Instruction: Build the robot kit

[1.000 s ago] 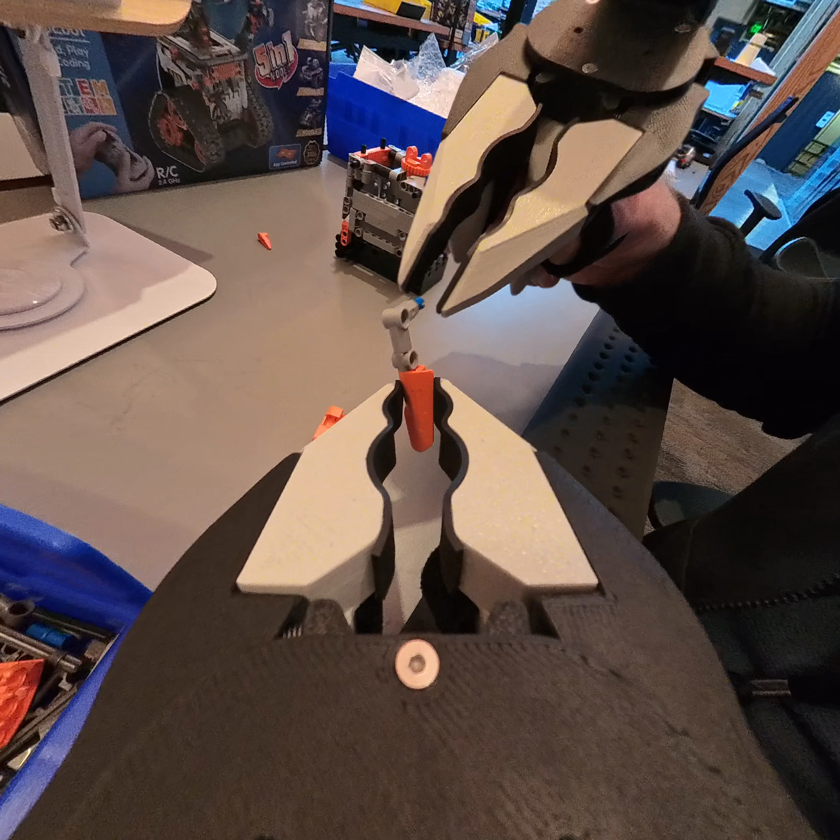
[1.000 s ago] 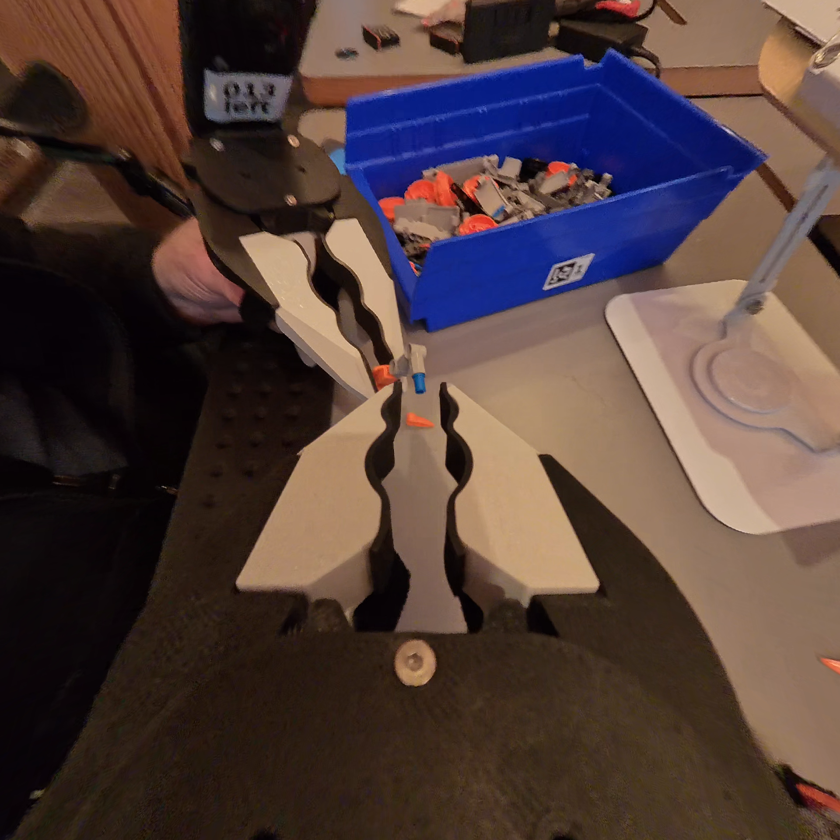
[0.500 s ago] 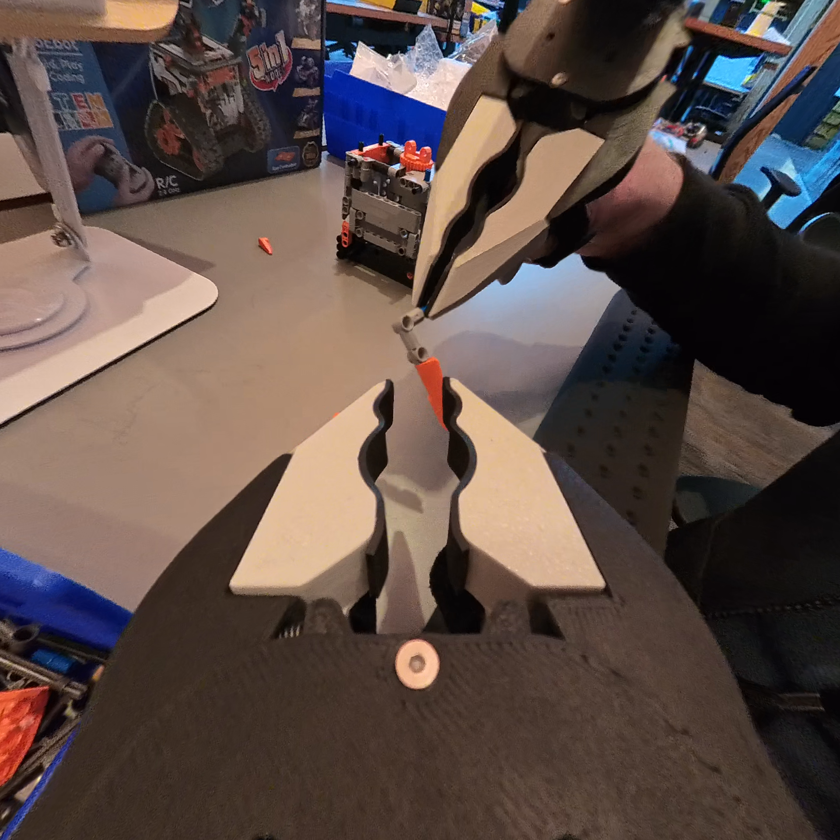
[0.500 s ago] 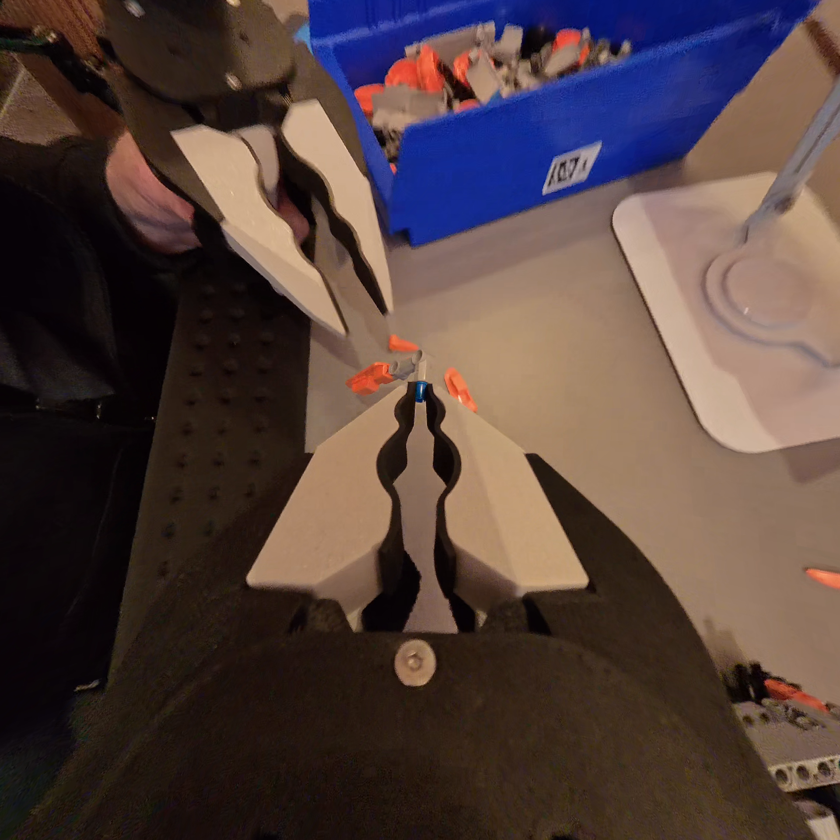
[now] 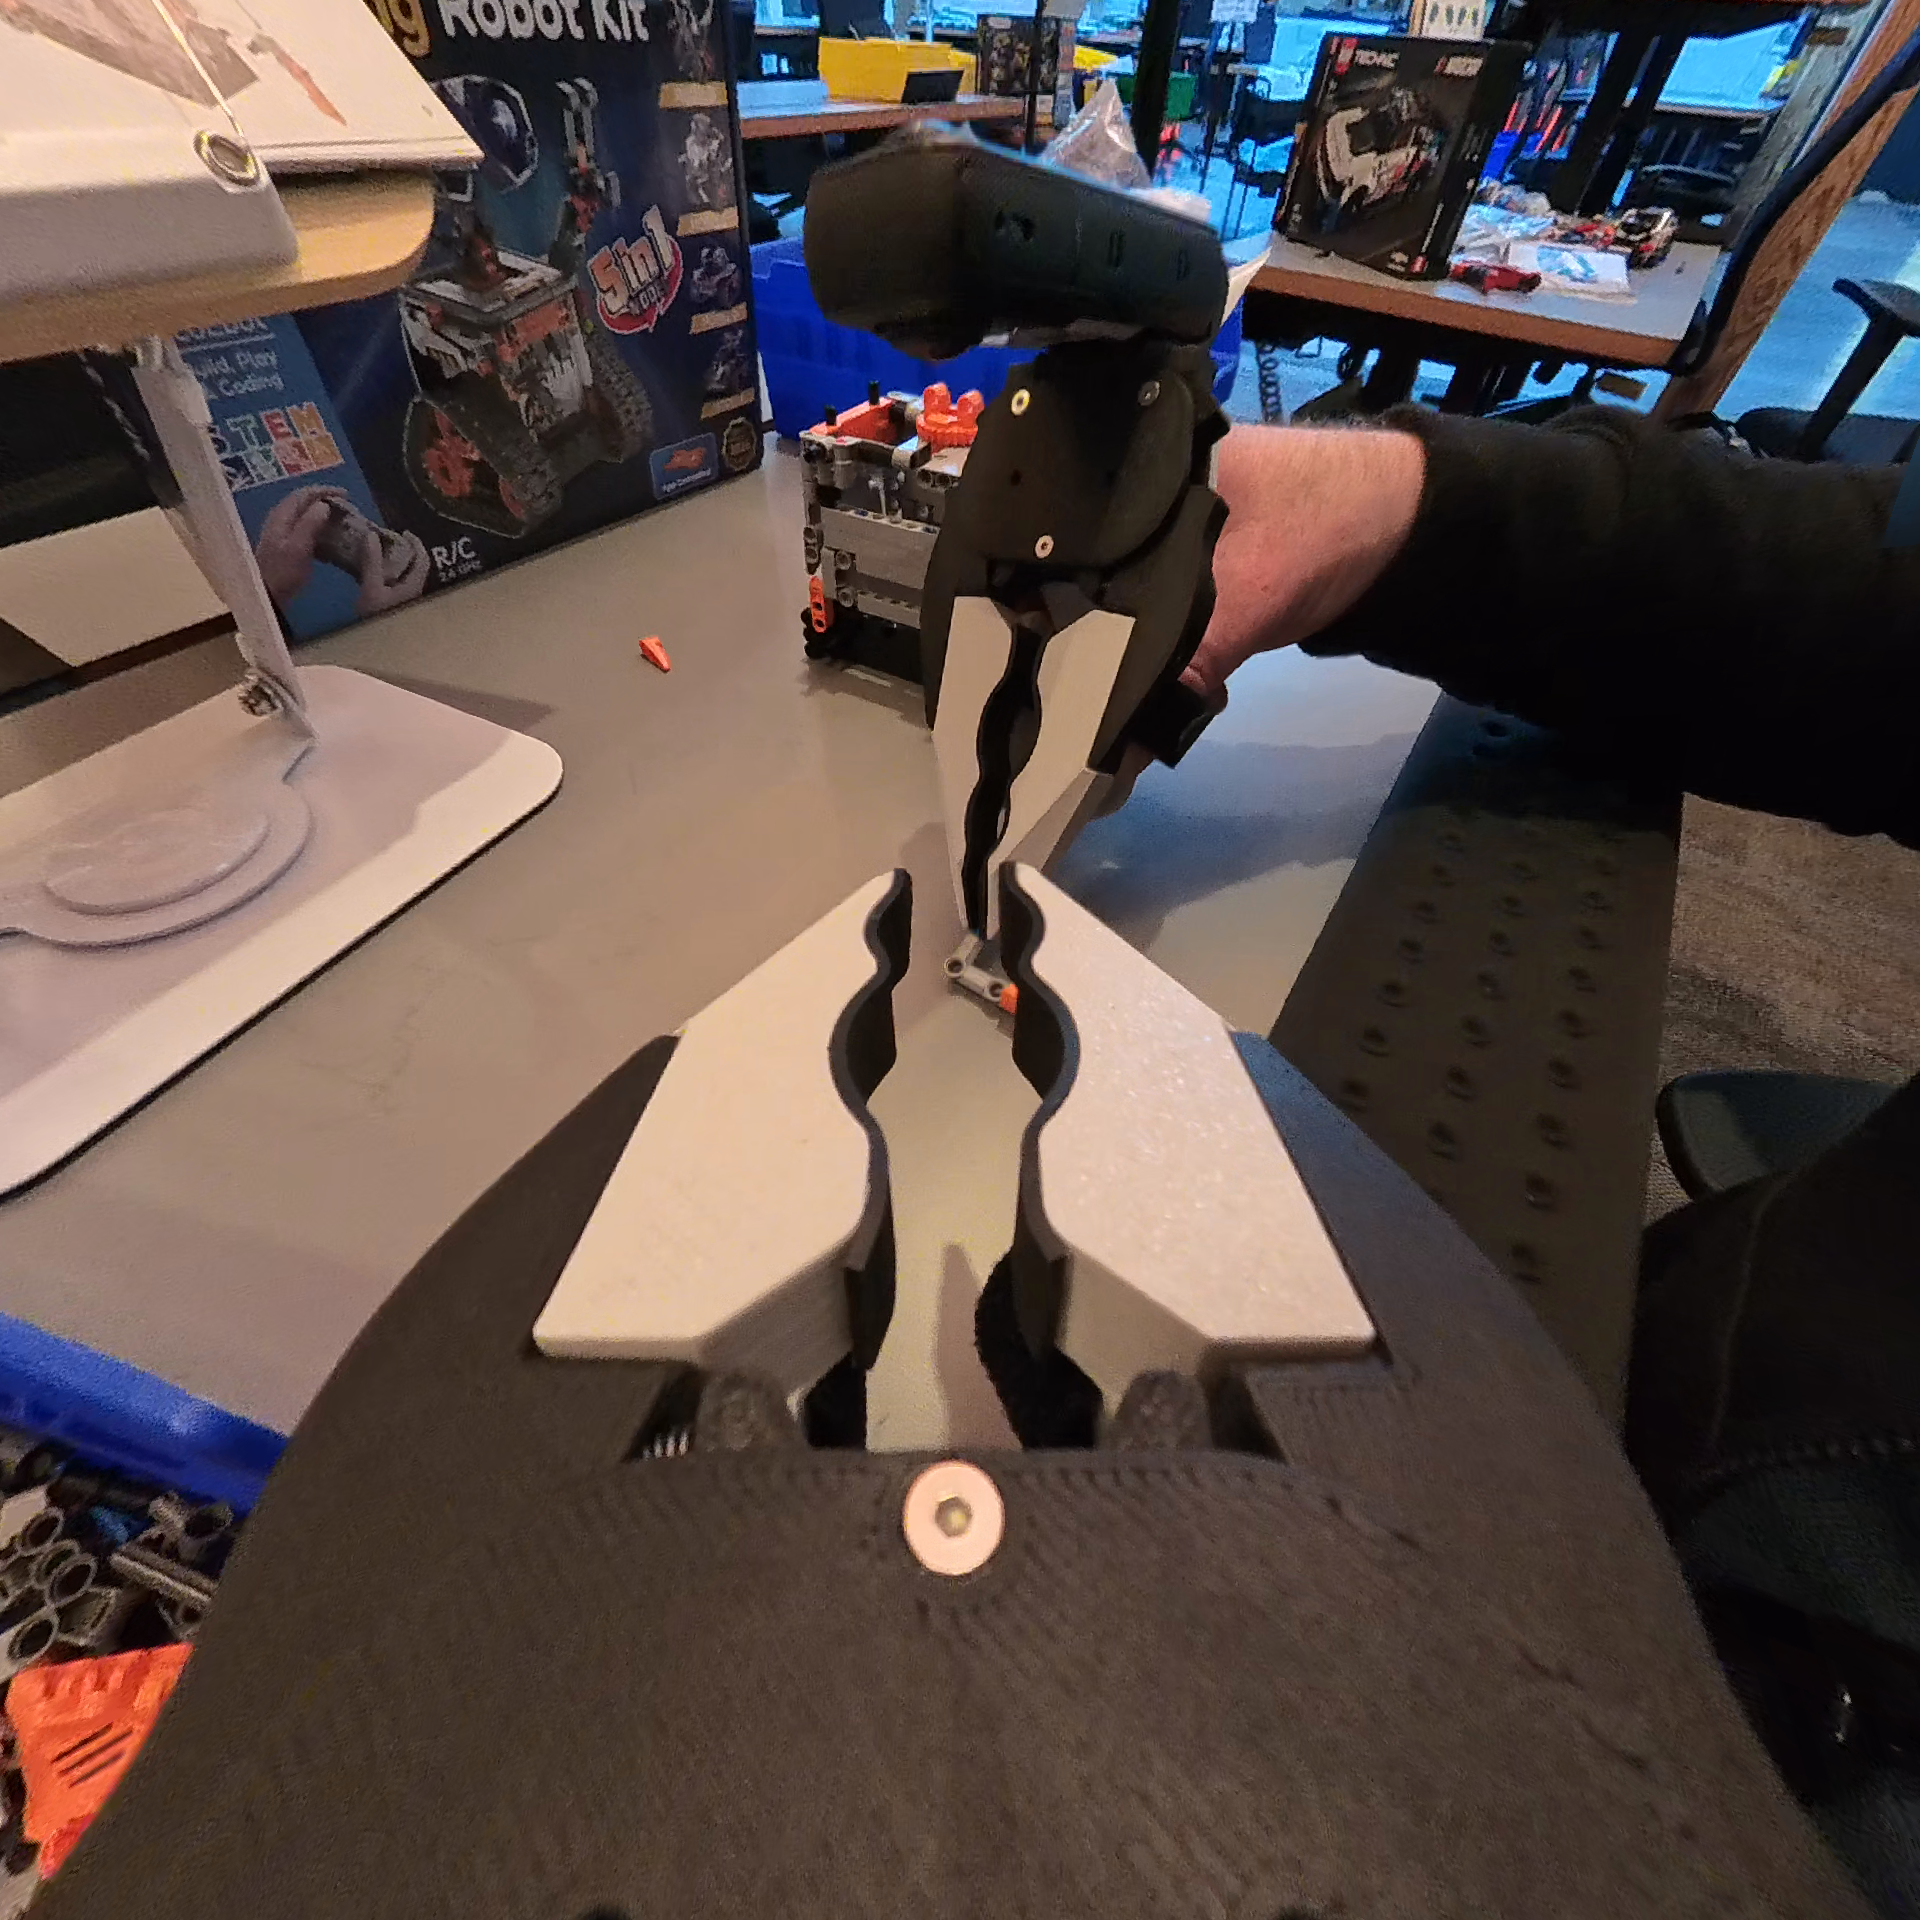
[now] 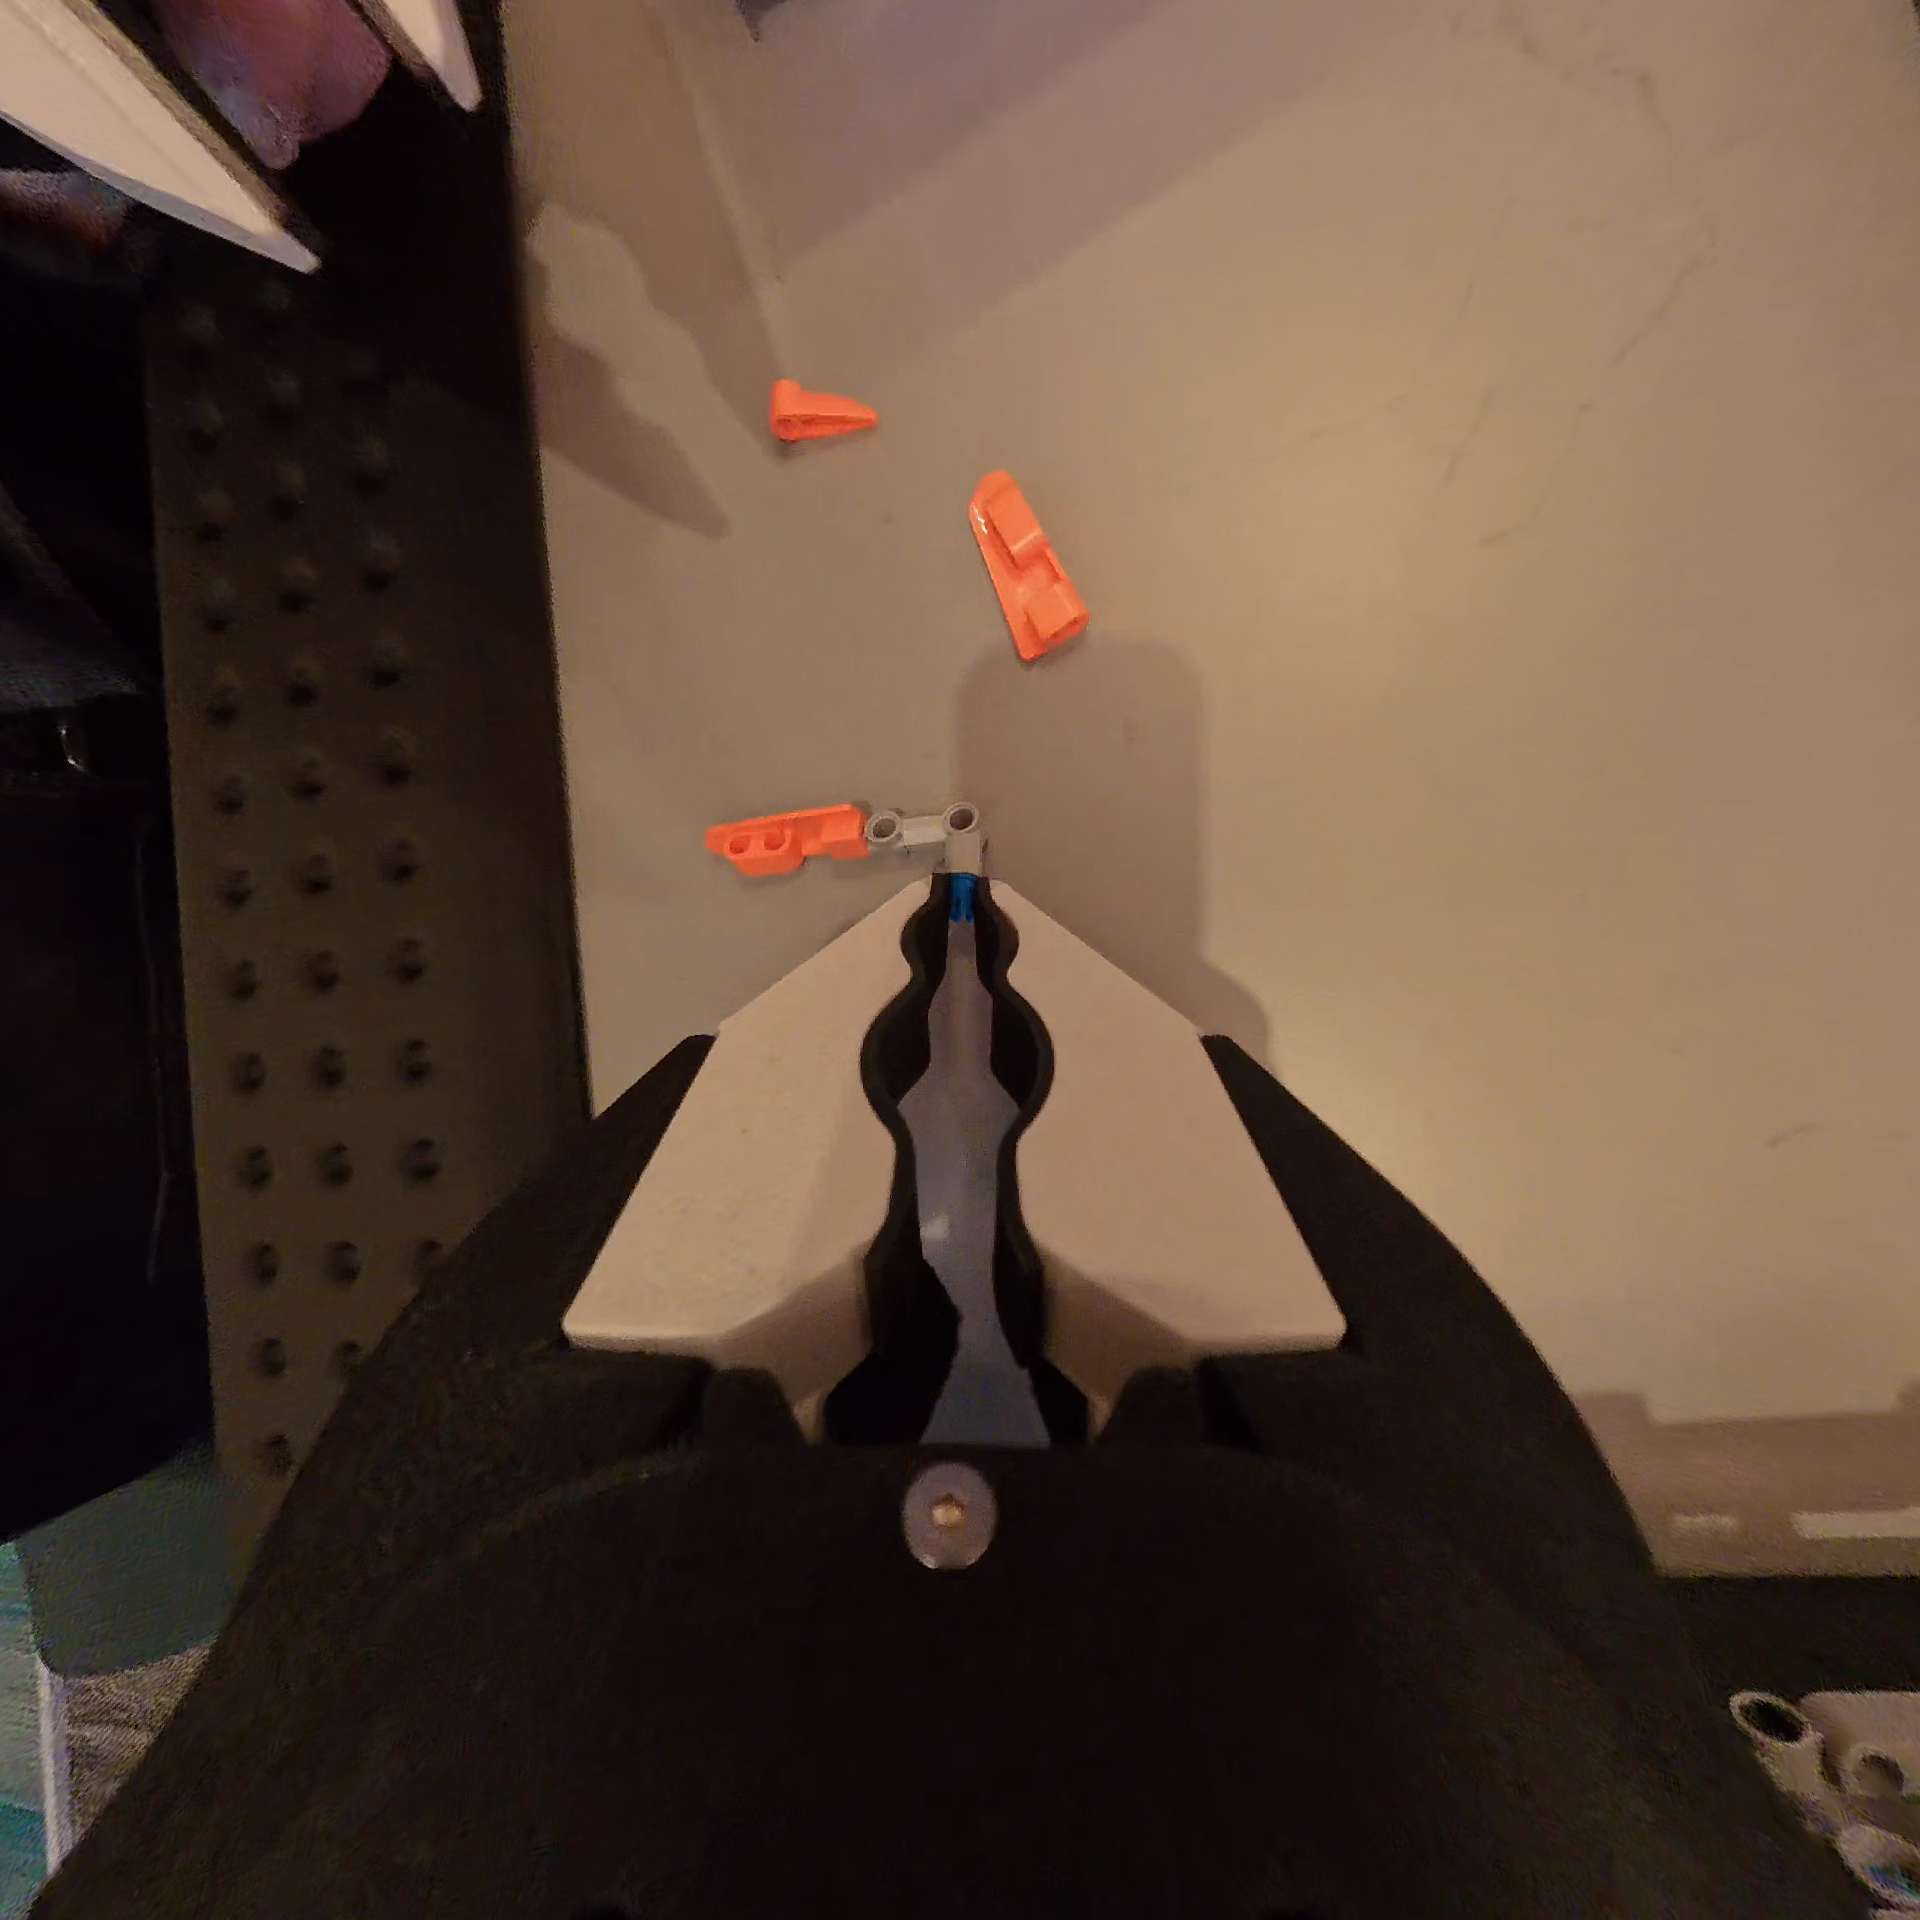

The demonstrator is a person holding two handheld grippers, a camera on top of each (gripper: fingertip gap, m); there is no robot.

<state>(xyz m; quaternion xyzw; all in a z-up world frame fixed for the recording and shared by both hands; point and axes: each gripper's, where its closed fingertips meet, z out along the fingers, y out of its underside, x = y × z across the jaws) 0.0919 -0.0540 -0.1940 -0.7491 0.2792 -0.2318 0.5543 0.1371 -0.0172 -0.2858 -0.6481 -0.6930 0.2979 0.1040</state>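
Note:
My right gripper (image 6: 961,883) points down at the grey table (image 6: 1455,727) and is shut on the blue pin (image 6: 963,900) of a small assembly. The pin joins a grey connector (image 6: 925,828) to an orange piece (image 6: 790,840). The assembly is at or just above the table. In the left wrist view the right gripper (image 5: 979,920) stands upright with the connector (image 5: 975,971) at its tips. My left gripper (image 5: 958,881) is open and empty, its right fingertip (image 5: 1023,904) close beside the assembly. Its finger (image 6: 156,156) shows at top left of the right wrist view.
Two loose orange pieces (image 6: 821,410) (image 6: 1029,566) lie on the table beyond the assembly. A black perforated surface (image 6: 312,831) borders the table. A part-built grey model (image 5: 873,520), a kit box (image 5: 520,364), a white stand base (image 5: 260,810) and a blue parts bin (image 5: 104,1403) surround the area. One gripper's finger ends stand about 11 cm off the other's.
My left gripper let go of the orange piece and opened. My right gripper shut on the blue pin, turned downward and lowered the assembly toward the table.

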